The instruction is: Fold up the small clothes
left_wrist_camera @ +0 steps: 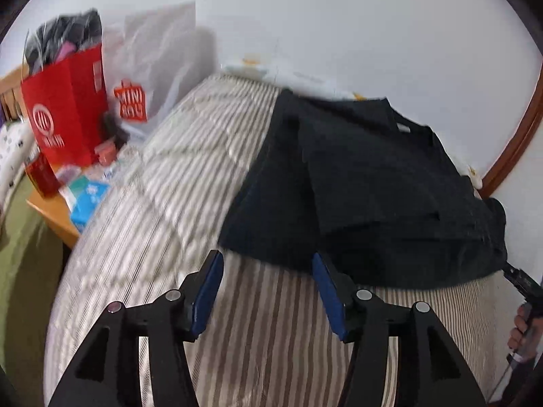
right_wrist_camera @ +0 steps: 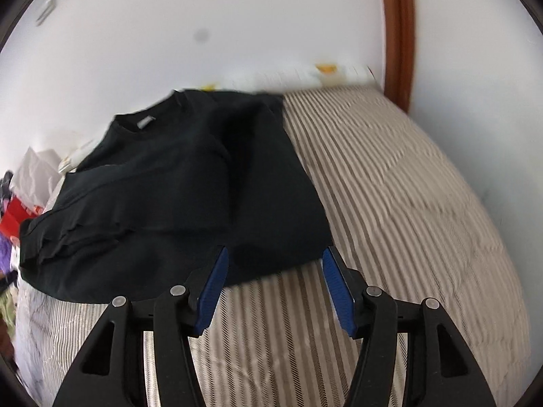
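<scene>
A black T-shirt lies on the striped bed cover, with its sides folded inward and the collar and label toward the wall. It also shows in the right wrist view. My left gripper is open and empty, just before the shirt's near hem. My right gripper is open and empty, with its fingertips at the shirt's near right corner. The right gripper and the hand holding it show at the left wrist view's right edge.
A red paper bag, a white plastic bag and small boxes crowd a wooden table left of the bed. A white wall runs behind the bed. A brown door frame stands at the right.
</scene>
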`<state>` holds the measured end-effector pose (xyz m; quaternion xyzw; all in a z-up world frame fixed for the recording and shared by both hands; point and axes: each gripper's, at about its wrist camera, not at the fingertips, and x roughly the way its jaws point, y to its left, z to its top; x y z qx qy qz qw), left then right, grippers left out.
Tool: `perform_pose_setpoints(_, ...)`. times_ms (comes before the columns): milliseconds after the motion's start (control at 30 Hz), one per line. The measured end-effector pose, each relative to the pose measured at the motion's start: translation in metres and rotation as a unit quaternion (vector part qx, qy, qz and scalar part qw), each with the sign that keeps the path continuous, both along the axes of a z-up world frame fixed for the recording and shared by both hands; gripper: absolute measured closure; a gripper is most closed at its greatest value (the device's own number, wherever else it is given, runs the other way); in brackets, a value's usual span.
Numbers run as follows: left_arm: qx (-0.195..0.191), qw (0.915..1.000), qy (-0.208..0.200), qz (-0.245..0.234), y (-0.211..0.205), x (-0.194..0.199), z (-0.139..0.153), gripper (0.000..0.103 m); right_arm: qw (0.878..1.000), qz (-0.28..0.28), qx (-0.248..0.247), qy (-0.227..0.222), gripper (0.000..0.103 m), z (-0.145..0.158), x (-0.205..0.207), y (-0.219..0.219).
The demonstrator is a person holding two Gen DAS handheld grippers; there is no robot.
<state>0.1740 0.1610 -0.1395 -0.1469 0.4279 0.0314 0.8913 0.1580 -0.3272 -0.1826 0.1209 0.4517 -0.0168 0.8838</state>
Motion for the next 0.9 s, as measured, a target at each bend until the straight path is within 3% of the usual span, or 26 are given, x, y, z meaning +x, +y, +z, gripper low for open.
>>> perform_pose_setpoints(200,-0.035,0.9994,0.004,0.002,0.003,0.002,-0.014,0.044,0.996,-0.042,0.075,-0.014,0.044,-0.002,0.012,-0.019)
perform_pose_setpoints(367,-0.057,0.9983,0.006,-0.007,-0.001,0.019,-0.022,0.044,0.997,-0.055,0.06,0.002,0.044,-0.01,0.031,-0.014)
perform_pose_setpoints(533,-0.043,0.999,0.008,-0.008,-0.01,0.035,-0.027,0.045,0.998,-0.052,0.04,0.003,0.044,-0.016,0.042,-0.006)
perform_pose_setpoints(600,-0.029,0.9996,0.008,-0.004,-0.014,0.038,-0.027,0.053,0.998,-0.049,0.035,0.005,0.05,-0.019,0.046,-0.003)
perform_pose_setpoints(700,-0.009,0.9999,0.007,0.008,-0.017,0.039,-0.027,0.075,0.999,-0.032,0.02,0.002,0.067,-0.018,0.05,0.005)
perform_pose_setpoints(733,-0.013,0.9999,0.003,0.008,-0.017,0.038,-0.027,0.088,1.0,-0.022,0.012,-0.002,0.073,-0.016,0.049,0.009)
perform_pose_setpoints(900,-0.004,0.9999,-0.011,0.004,-0.018,0.029,-0.018,0.093,1.0,-0.014,-0.003,-0.011,0.081,-0.008,0.041,0.014)
